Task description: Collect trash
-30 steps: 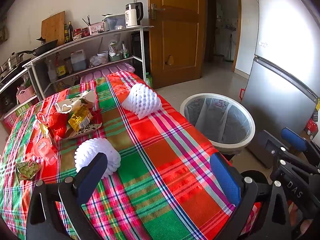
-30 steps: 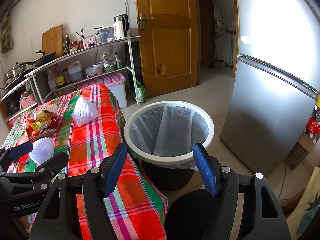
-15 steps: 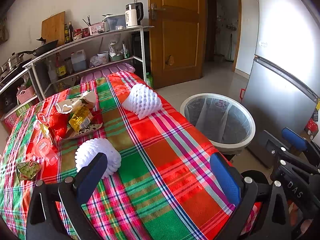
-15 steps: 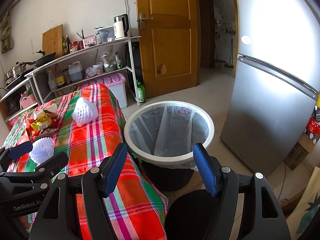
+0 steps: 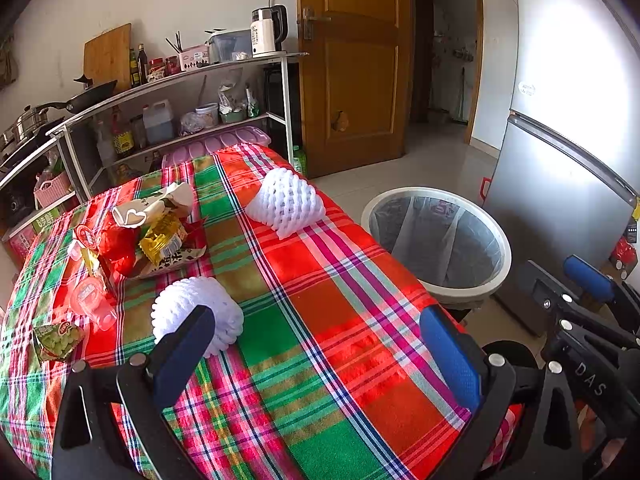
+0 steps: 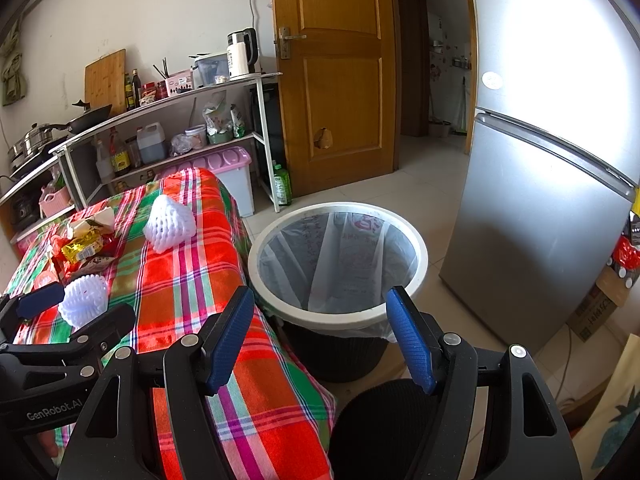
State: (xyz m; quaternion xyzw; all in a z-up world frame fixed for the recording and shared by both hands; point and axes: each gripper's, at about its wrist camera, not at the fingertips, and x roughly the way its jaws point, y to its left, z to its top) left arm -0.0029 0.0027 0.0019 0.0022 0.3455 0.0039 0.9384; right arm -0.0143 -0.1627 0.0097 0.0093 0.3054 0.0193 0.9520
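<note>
No item of trash is seen to have been collected. The bin (image 6: 338, 264), lined with a clear bag, stands on the floor just beside the table's right edge, and as much of its interior as is visible appears empty; the bottom cannot be fully judged

All trash is found on the plaid tablecloth (image 5: 328, 344). A near foam fruit net (image 5: 198, 318) lies just ahead of the left gripper (image 5: 316, 356), partly hidden behind its left finger. A far foam fruit net (image 5: 286, 206) rests further along the cloth, well apart from the first. A heap of snack wrappers (image 5: 154, 232) is piled towards the far left, with a small clear cup (image 5: 90, 304) and a green snack packet (image 5: 58, 340) near the left edge

The left gripper is held over the cloth with fingers wide apart and nothing between them. The right gripper (image 6: 320, 340) is held with fingers likewise spread and empty, pointed towards the bin rim rather than at any item

The task is judged to be at its outset: every visible piece remains to be lifted and dropped in the bin. The near foam net is judged the likeliest first pick for the left gripper, being closest to it
</note>
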